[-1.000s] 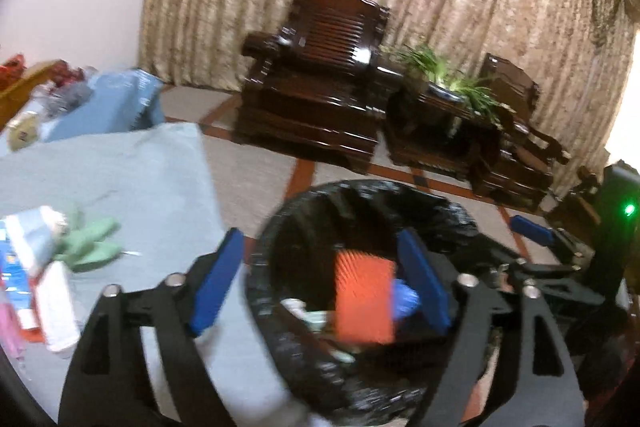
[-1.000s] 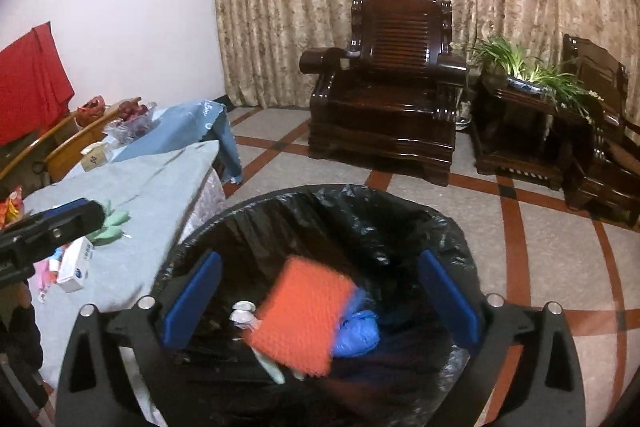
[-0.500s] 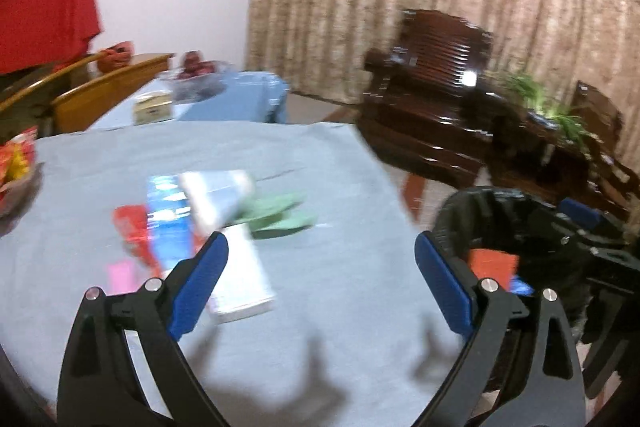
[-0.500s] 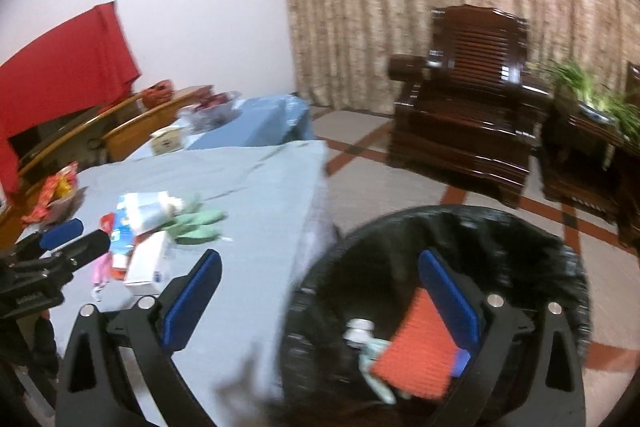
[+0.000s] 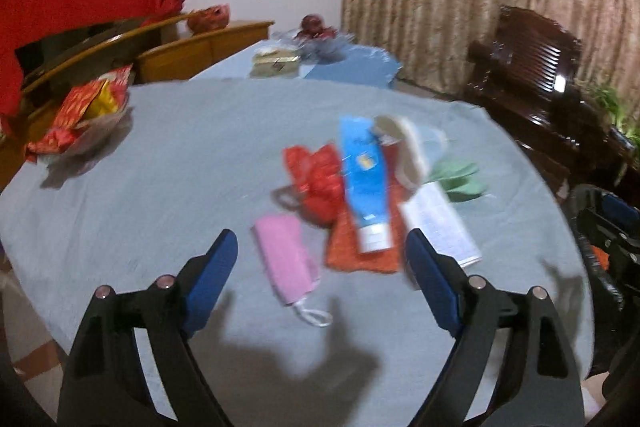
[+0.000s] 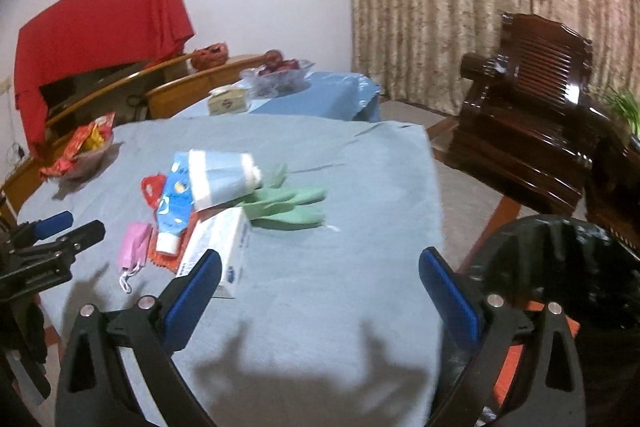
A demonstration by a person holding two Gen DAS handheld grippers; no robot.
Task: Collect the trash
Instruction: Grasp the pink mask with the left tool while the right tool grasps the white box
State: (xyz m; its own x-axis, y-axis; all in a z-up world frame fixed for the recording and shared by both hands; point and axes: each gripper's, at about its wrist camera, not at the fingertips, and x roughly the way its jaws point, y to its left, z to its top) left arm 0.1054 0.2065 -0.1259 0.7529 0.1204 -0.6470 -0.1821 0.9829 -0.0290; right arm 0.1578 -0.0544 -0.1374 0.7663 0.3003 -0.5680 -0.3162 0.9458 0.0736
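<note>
Both tongs are held above a desk point(image 5: 168, 155) covered with a grey-blue cloth. The left tongs point(image 5: 320, 259) stand wide, having just been closing a little, with nothing between the pads; the pink pouch point(image 5: 286, 259) is seen between them in the lower middle of the left view, lying on the cloth. The right tongs point(image 6: 320, 271) are spread wide and empty. The trash is heaped mid-desk: a blue tube point(image 5: 366, 187) lies across an orange cloth point(image 5: 360, 251), with a red wrapper point(image 5: 316, 175) to its left, a white box point(image 6: 220, 247) and a green glove point(image 6: 292, 205) to its right. The black bin point(image 6: 560, 267) is seen at the lower right of the right view, beside the desk.
</note>
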